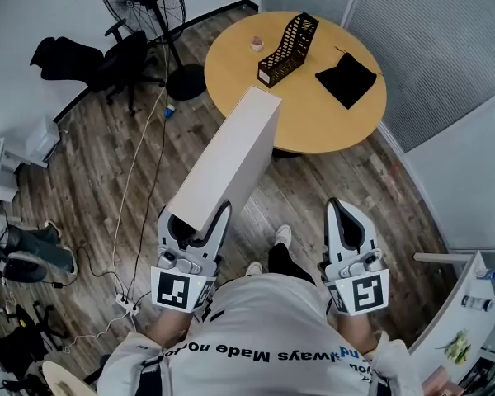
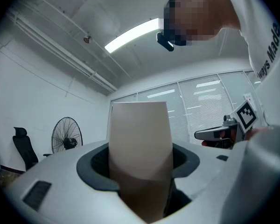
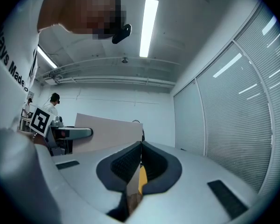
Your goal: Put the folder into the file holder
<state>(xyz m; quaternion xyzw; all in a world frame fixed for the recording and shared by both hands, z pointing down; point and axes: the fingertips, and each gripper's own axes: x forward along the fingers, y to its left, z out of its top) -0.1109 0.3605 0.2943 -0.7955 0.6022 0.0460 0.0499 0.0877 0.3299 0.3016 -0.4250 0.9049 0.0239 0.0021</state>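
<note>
**Left tool**: jaws apart and clamped on the lower end of the folder. The folder fills the gap between the dark pads. In the head view the left tool is held low, close to the person's body. The folder runs from it forward and to the right as a long pale slab.

**Right tool**: jaws closed, pads meeting in one line, with nothing between them. In the head view the right tool is level with the left one and well apart from it, over the floor.

**Folder edges**: in the head view the far end overlaps the near left rim of the round bench. Whether it touches the rim cannot be told. Seen from the right tool, the folder shows as a flat panel to the left.

**Holder**: black, perforated, and upright on the far left part of the bench. It is set at an angle, with its top open. It is well apart from the folder's far end.

**Open room**: bare bench top lies between the holder and the near rim. A black pouch lies just right of the holder, not touching it. A fan and a chair stand to the left, off the bench.
</note>
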